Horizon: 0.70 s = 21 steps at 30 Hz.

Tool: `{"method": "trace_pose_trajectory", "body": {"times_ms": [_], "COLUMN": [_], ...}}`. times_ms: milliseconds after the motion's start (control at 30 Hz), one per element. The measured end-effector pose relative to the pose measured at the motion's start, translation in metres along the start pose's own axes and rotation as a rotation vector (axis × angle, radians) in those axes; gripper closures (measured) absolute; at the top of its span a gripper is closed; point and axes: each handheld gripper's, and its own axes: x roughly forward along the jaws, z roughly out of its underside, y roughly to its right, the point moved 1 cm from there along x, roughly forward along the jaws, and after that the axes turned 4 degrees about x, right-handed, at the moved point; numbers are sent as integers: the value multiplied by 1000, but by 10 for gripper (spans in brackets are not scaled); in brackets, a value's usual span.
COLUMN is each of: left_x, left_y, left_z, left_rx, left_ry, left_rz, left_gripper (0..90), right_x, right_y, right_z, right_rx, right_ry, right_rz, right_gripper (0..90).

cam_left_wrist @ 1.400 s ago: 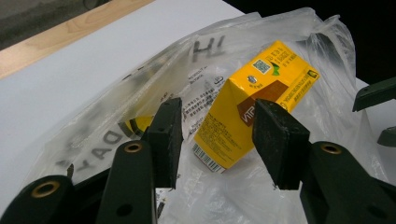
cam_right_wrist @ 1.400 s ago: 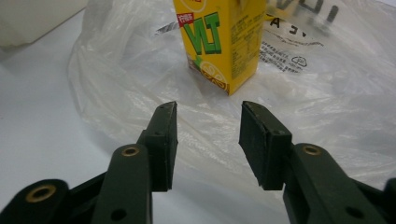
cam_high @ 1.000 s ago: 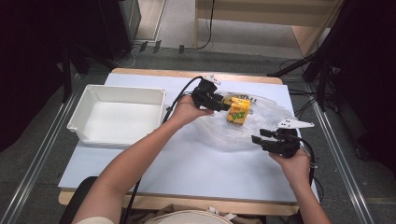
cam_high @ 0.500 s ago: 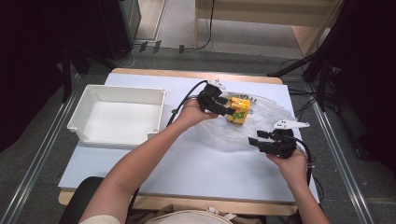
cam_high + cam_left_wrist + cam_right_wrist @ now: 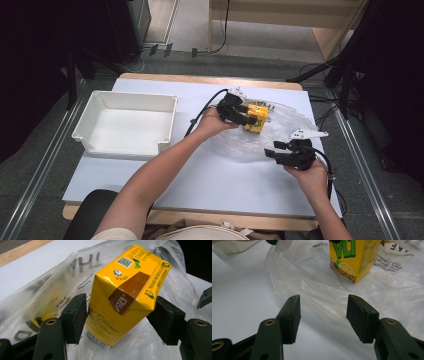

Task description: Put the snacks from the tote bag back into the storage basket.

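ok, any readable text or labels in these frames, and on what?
"VITA", upside down: brown band on carton.
"VL", cut off, green: carton front.
QR code, barcode, small print: carton, too small to read.
"THA", partial: plastic bag.
Bag's fine print: blurred.

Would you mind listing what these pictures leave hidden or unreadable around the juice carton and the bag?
- Juice carton: its bottom corner is cut off by the frame edge in the left gripper view; its top is cut off in the right gripper view.
- Plastic bag: its print is blurred or cut off in both gripper views.
- White bin: its near inner wall is hidden by its own rim in the high view.
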Motion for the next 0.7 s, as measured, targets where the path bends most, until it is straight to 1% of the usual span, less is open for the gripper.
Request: {"method": "trace_pose_trajectory", "body": {"times_ms": [33, 133, 200, 367, 500, 667, 700], "left_x": [1, 6, 9, 16, 21, 26, 27], "left_y": [0, 0, -1, 0, 0, 1, 1], "left_z": [0, 0, -1, -2, -1, -1, 0], "left_rx": [14, 33, 34, 54, 54, 58, 52], "left_ry": [-6, -3, -4, -9, -2, -6, -9], "left_rz": [2, 10, 22, 27, 42, 40, 41], "left_gripper": [336, 329, 327, 315, 312, 319, 327], "right_x": [1, 2, 4, 5, 5, 8, 8], "right_y": [0, -1, -1, -2, -2, 0, 0], "right_z": [0, 0, 0, 0, 0, 1, 1], "right_rx": [-4, -6, -8, -10, -9, -12, -12], "right_ry": [-3, -8, -14, -27, -26, -37, -37], "right_rz": [-6, -11, -14, -18, -20, -19, -20], "right_gripper": [465, 465, 465, 465, 465, 465, 465]}}
